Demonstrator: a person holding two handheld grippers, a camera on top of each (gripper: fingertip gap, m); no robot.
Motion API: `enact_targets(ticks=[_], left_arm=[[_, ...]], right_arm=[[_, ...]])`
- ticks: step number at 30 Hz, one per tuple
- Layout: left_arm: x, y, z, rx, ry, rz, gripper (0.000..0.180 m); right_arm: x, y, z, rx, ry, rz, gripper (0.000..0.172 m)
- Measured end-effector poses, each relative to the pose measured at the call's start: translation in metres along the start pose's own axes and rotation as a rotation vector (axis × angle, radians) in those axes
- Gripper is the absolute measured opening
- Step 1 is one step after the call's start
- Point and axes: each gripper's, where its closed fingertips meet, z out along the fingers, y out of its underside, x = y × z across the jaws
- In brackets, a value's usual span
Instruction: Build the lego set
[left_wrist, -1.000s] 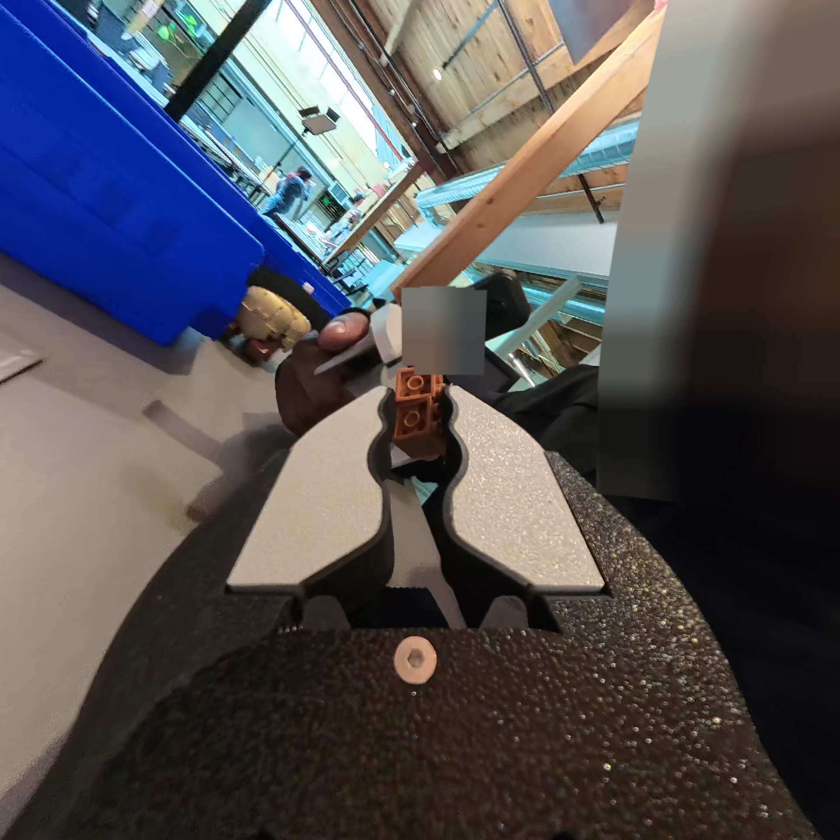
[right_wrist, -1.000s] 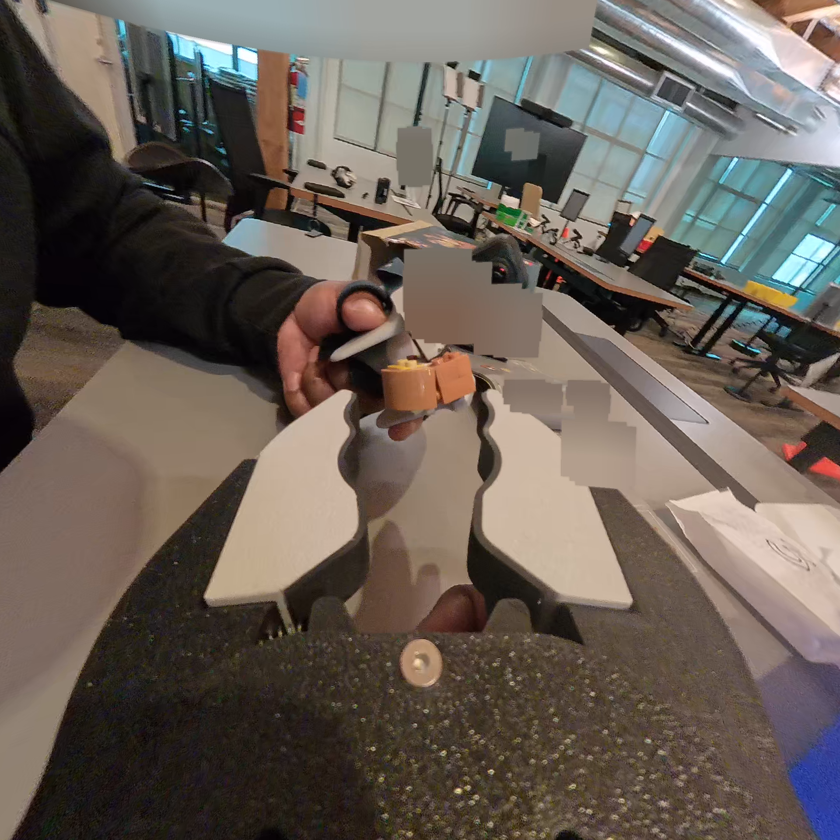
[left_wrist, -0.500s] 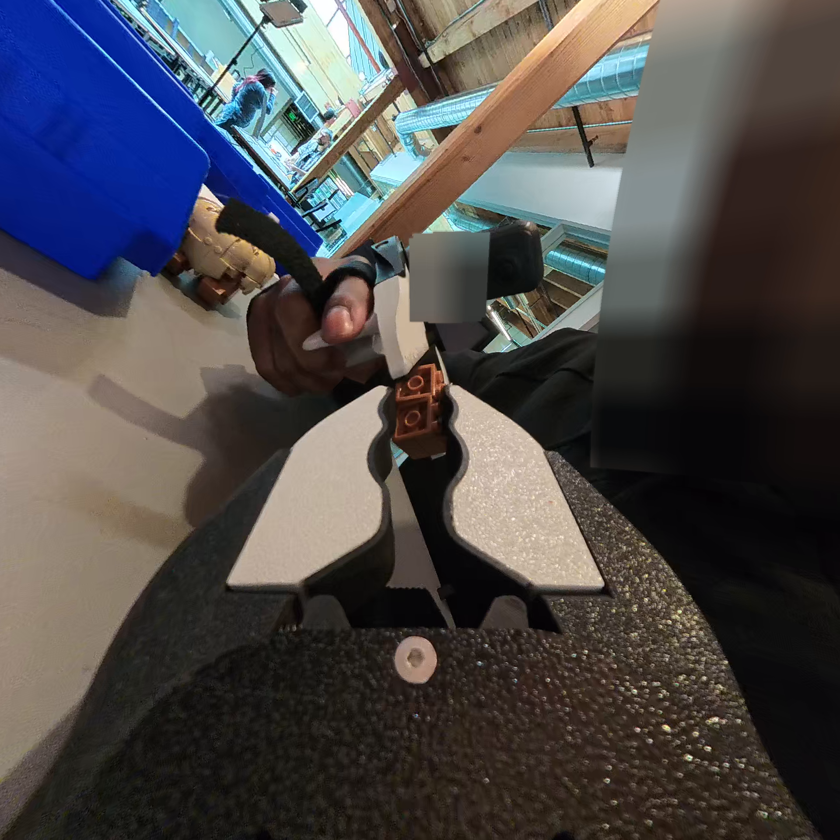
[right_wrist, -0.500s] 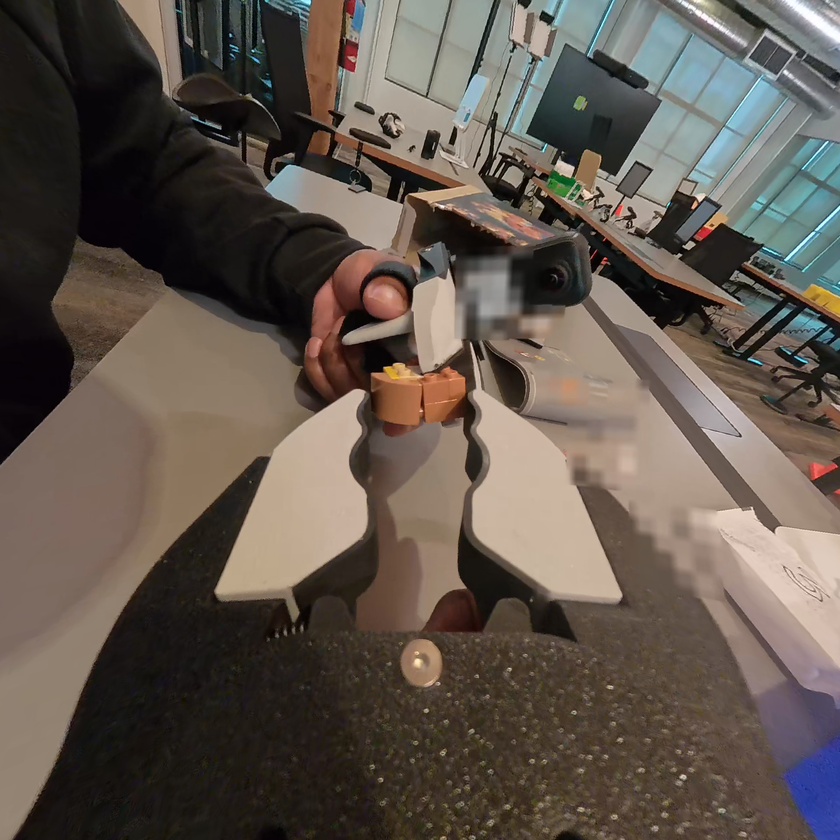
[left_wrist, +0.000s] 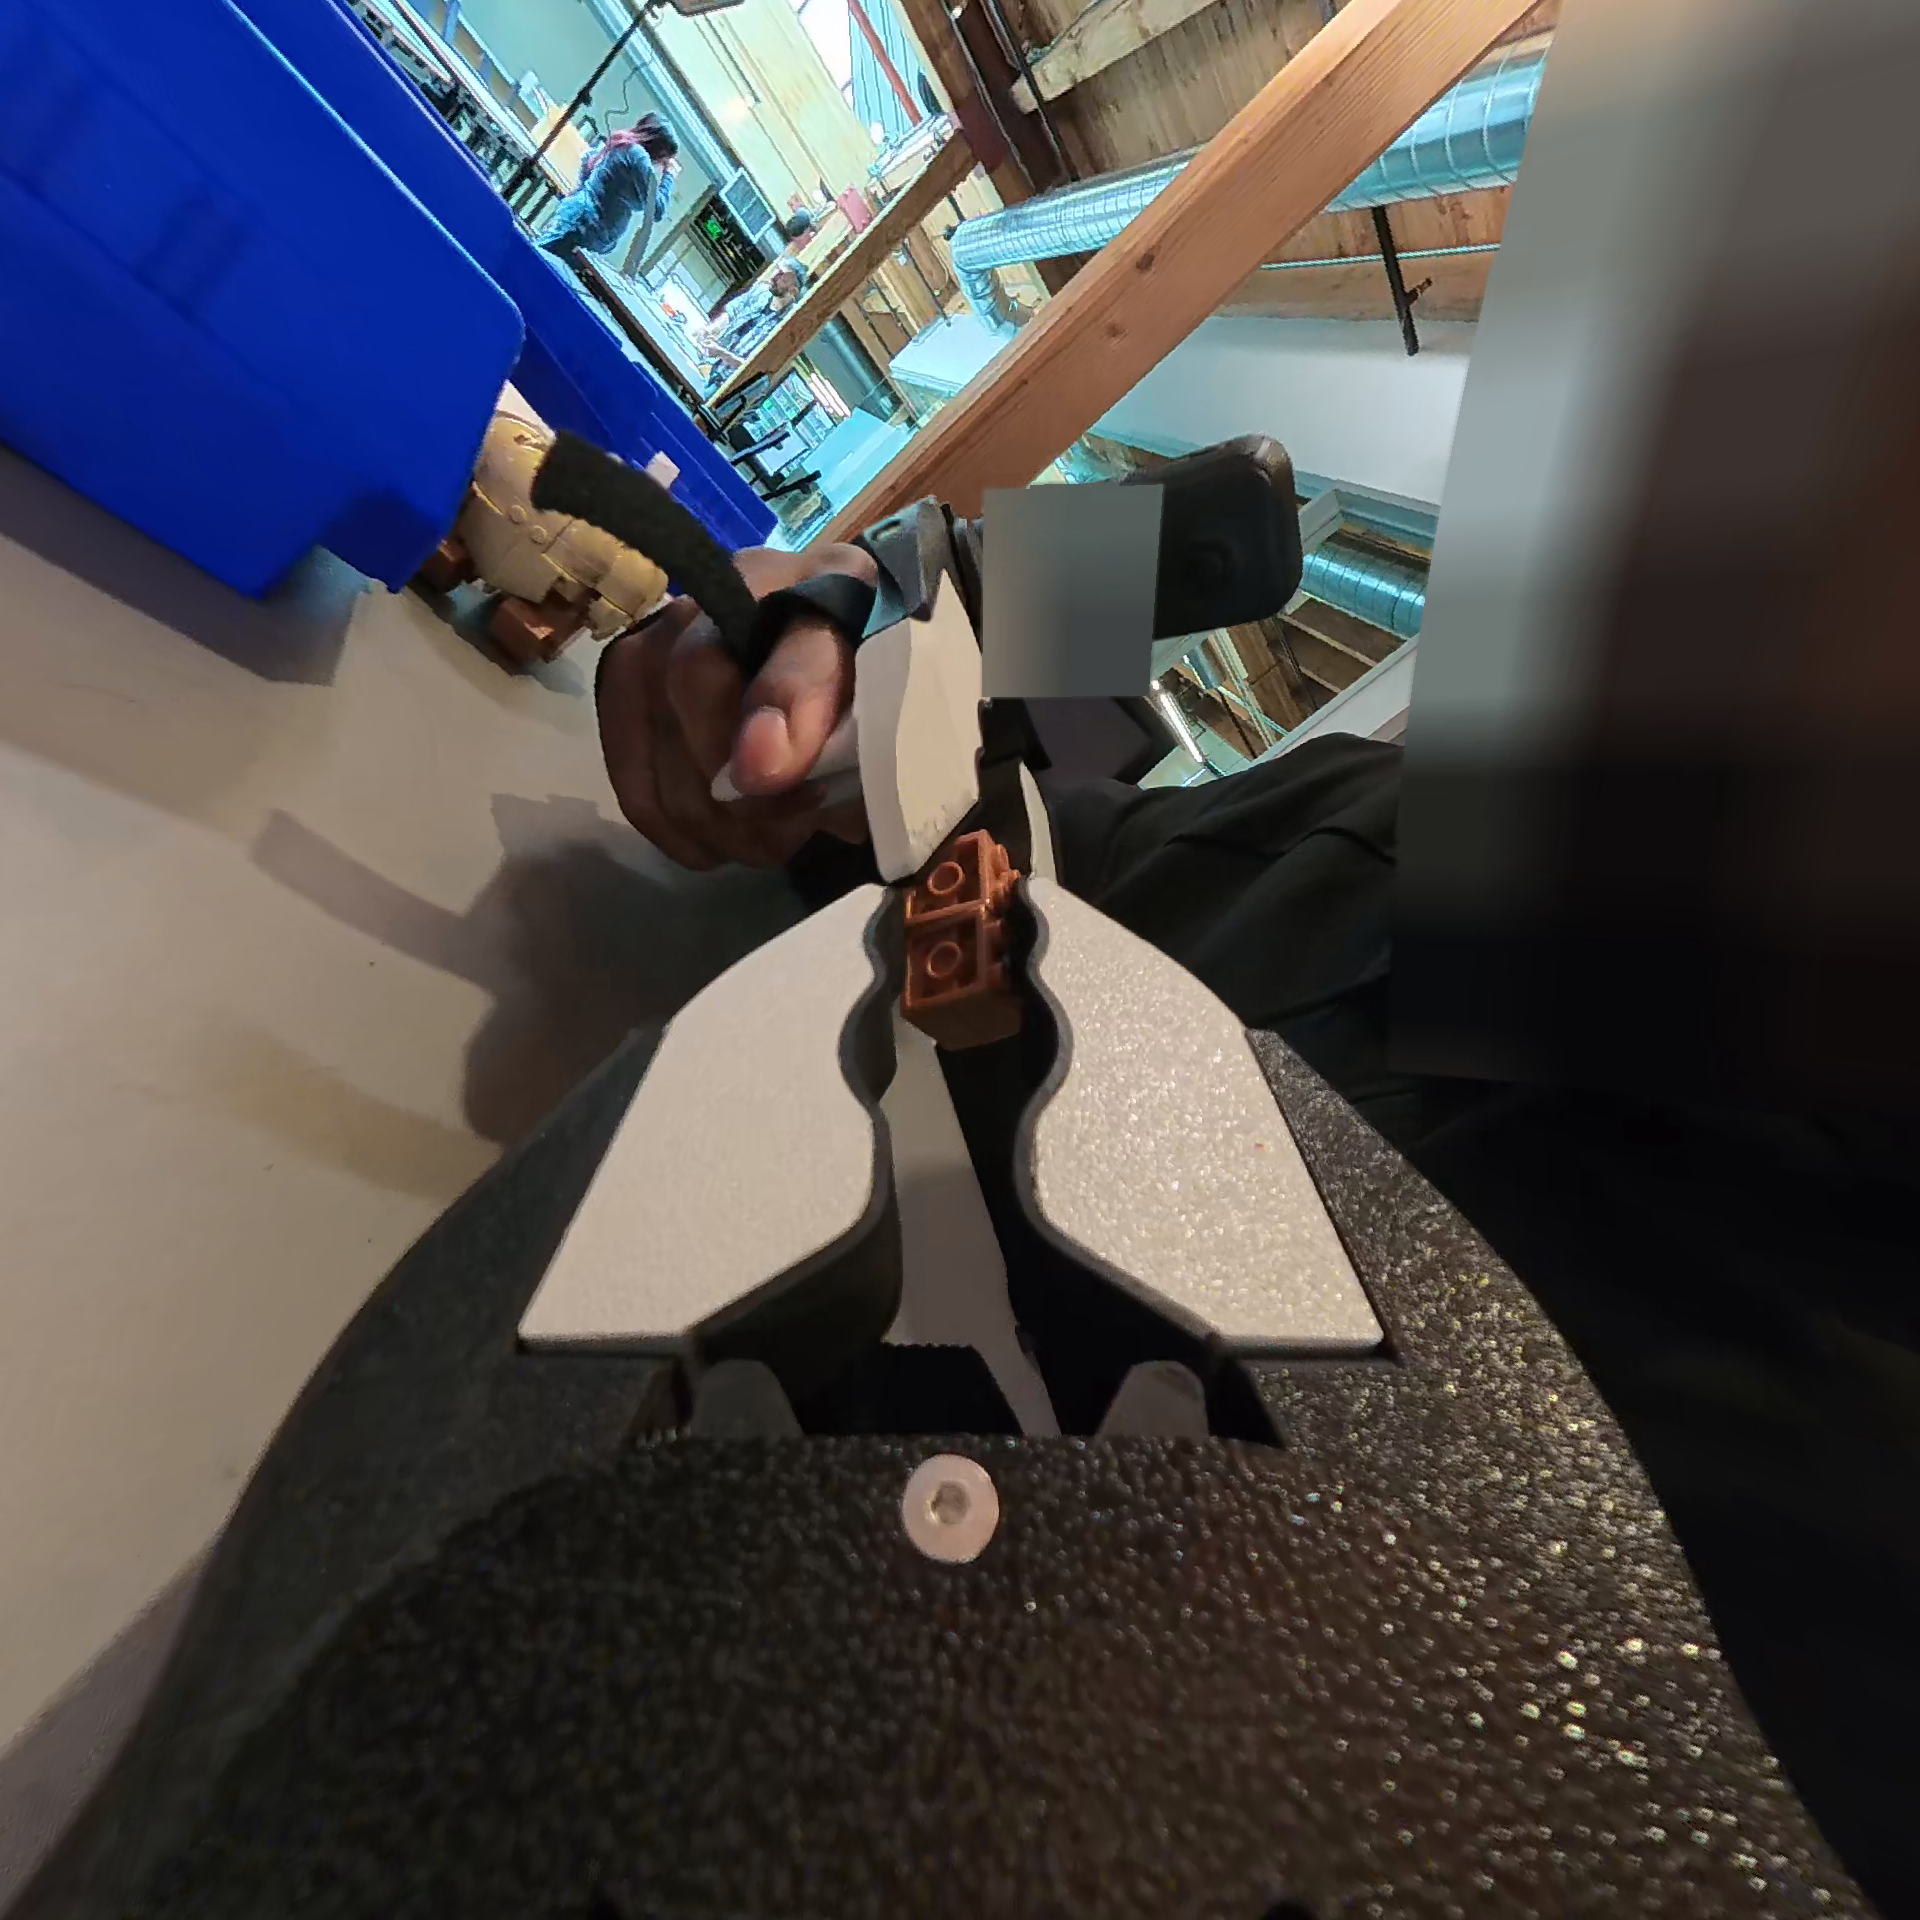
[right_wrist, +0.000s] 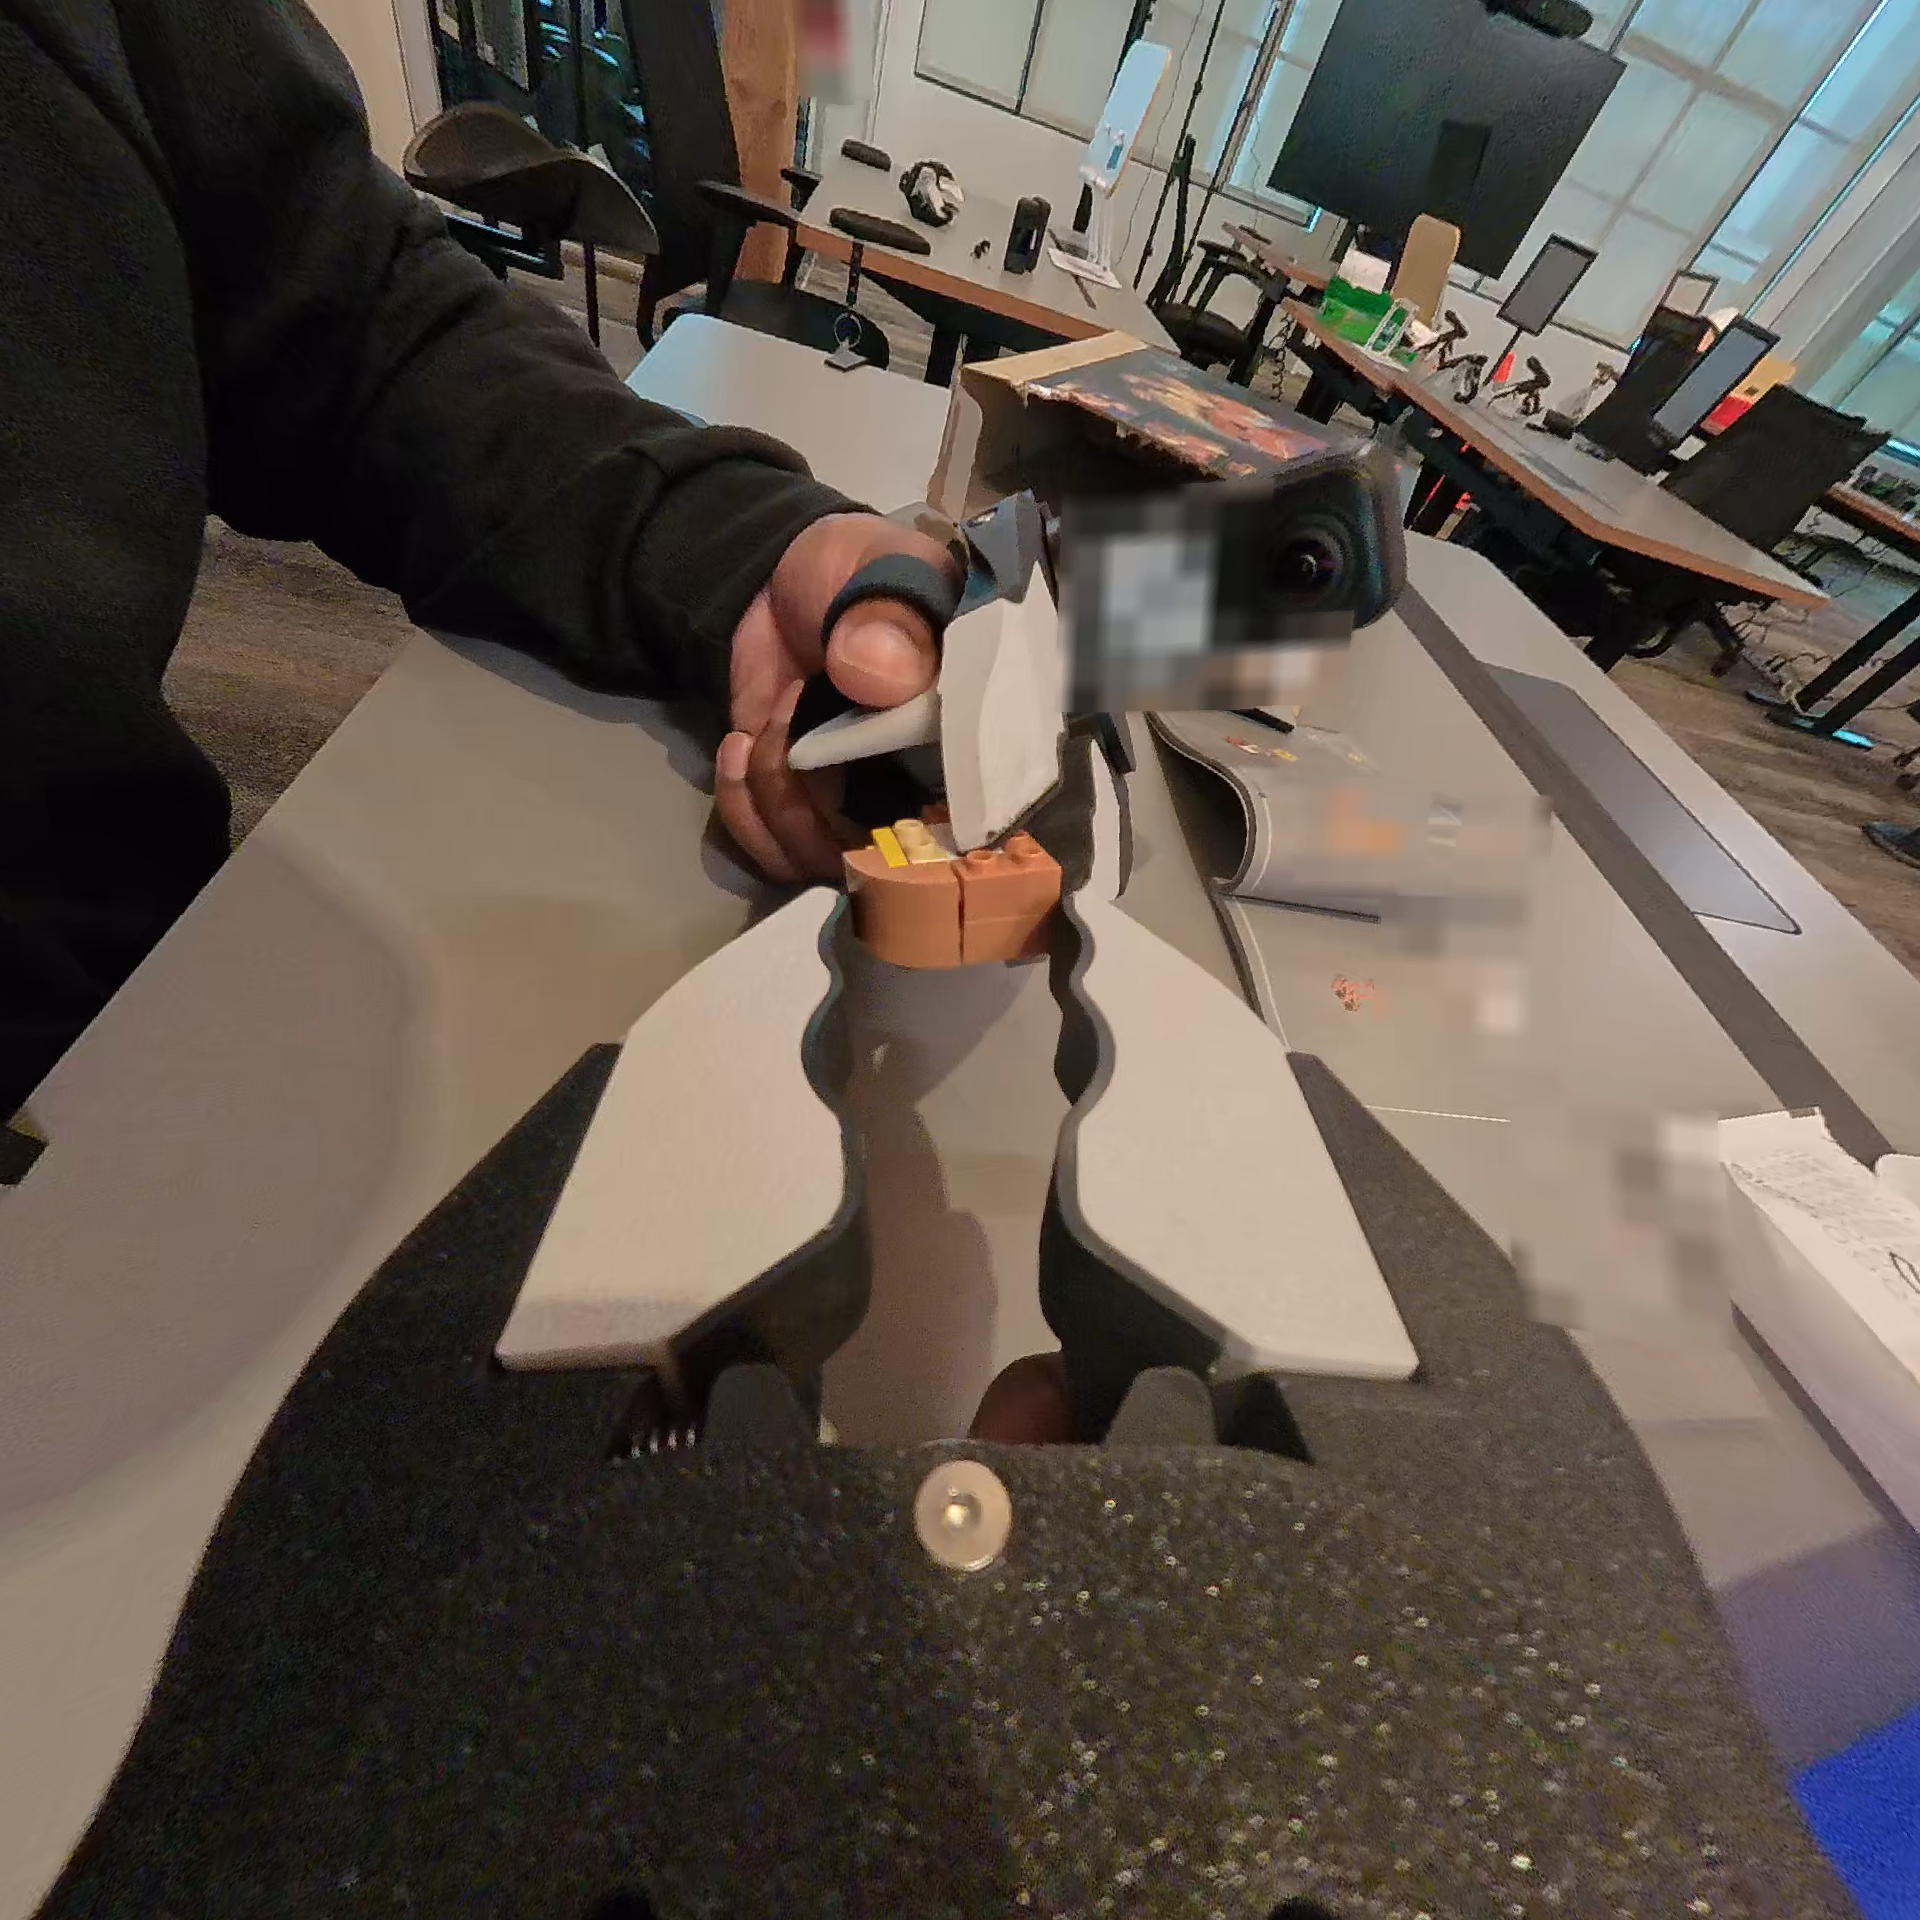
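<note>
the left gripper (left_wrist: 958, 914) pinches a small brown brick assembly (left_wrist: 951, 951), both pads pressed on its sides, studs facing the camera. the right gripper (right_wrist: 951, 914) closes on the same cluster from across, its fingertips against the rounded tan-brown end and the squarer brown end of the brick assembly (right_wrist: 956, 899), held above the grey table (right_wrist: 416, 831). judged from this, clean work wants both grips square and steady, pressure along the stud axis, no twisting. outward: a blue bin (left_wrist: 239, 312) stands on the table, contents hidden; a tan brick model (left_wrist: 551, 561) lies just beside it. an open cardboard box (right_wrist: 1122, 416) sits beyond, inside unseen.
</note>
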Motion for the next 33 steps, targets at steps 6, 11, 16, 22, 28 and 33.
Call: enact_targets(ticks=[6,11,16,22,28,33], left_arm=[[-0.005,0.002,-0.001,-0.013,-0.05,0.024,0.019],[-0.01,0.0,-0.003,-0.013,-0.097,0.052,0.019],[-0.012,0.003,-0.003,-0.039,-0.116,0.063,0.019],[-0.015,0.006,-0.003,-0.066,-0.141,0.069,0.019],[-0.016,0.009,-0.002,-0.08,-0.146,0.073,0.019],[-0.017,0.011,-0.002,-0.091,-0.157,0.071,0.019]], right_arm=[[0.0,0.006,0.001,-0.03,-0.019,0.034,0.035],[0.003,0.01,0.003,-0.05,0.013,0.011,0.037],[0.004,0.01,0.002,-0.054,0.025,-0.019,0.041],[-0.001,0.013,0.003,-0.051,-0.008,-0.024,0.037],[-0.003,0.014,0.002,-0.052,-0.03,-0.018,0.036],[-0.004,0.016,0.003,-0.068,-0.049,-0.001,0.035]])
